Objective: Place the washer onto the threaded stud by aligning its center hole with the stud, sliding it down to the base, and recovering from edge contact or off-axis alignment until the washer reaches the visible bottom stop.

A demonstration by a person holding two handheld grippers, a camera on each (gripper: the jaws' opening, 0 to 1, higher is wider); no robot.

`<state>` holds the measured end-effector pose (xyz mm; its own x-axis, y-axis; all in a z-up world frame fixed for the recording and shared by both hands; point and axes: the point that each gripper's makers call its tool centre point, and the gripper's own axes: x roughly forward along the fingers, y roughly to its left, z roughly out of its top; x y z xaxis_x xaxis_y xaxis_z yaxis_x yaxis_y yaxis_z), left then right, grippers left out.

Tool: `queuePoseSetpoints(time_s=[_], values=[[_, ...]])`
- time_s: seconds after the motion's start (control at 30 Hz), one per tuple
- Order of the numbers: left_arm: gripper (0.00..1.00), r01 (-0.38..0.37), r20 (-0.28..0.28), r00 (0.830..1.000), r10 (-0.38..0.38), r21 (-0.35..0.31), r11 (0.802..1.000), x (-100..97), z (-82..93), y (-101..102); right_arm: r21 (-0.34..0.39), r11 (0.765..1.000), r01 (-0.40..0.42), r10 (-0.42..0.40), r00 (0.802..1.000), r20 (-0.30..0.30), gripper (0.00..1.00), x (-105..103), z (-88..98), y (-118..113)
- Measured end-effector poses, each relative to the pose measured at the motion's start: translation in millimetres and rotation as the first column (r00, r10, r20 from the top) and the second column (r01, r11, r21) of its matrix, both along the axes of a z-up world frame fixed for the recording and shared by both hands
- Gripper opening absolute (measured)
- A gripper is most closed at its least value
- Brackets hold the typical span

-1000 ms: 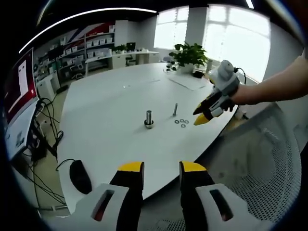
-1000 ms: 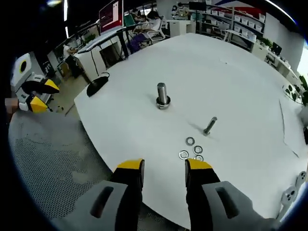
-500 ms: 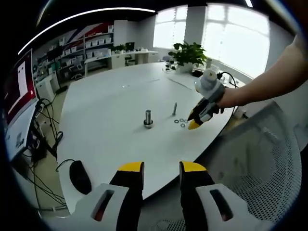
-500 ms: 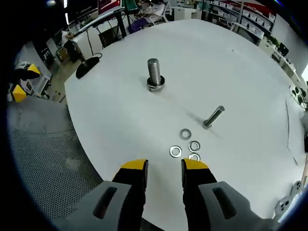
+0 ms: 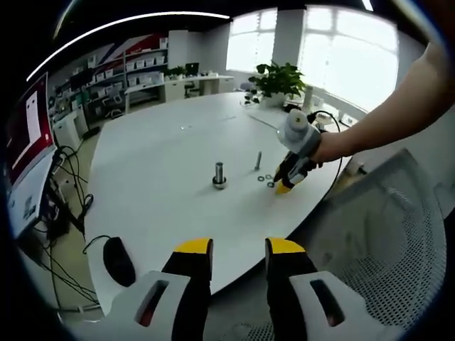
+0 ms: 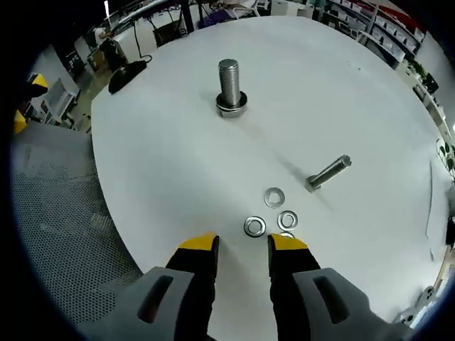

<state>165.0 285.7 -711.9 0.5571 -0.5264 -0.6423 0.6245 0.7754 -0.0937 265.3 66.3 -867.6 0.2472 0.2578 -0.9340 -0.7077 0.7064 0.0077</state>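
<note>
The washers (image 6: 274, 197) lie flat in a small cluster on the white table (image 6: 156, 163), three plain to see w/ a fourth half hidden at your right gripper's (image 6: 242, 246) tip, none on the stud yet. The stud (image 6: 229, 85) stands upright on its base, well apart from them toward the table's middle. A loose bolt (image 6: 328, 172) lies on its side near the cluster. Your right gripper sits just over the washers, jaws apart, nothing held. Your left gripper (image 5: 238, 251) hangs back off the table edge, jaws apart & empty. A black mouse (image 5: 119, 260) rests at the rim; a potted plant (image 5: 279, 83) at the far side.
</note>
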Motion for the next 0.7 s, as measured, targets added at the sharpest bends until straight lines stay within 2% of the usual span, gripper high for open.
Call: queuePoseSetpoints(time_s=[0.13, 0.4, 0.7], values=[[0.27, 0.006, -0.005, 1.000, -0.006, 0.010, 1.000, -0.8, -1.7, -0.6, -0.001, 1.000, 0.007, -0.007, 1.000, -0.011, 0.28, 4.6, -0.4, 0.0], [0.27, -0.005, -0.003, 1.000, 0.005, -0.001, 1.000, 0.3, -0.3, 0.0, -0.018, 0.999, -0.049, 0.049, 0.999, -0.013, 0.27, 4.7, 0.1, 0.7], [0.27, -0.001, -0.004, 1.000, 0.002, 0.008, 1.000, 0.1, -1.2, 0.3, -0.086, 0.993, -0.083, 0.076, 0.994, -0.080, 0.24, 8.3, -1.0, 1.8]])
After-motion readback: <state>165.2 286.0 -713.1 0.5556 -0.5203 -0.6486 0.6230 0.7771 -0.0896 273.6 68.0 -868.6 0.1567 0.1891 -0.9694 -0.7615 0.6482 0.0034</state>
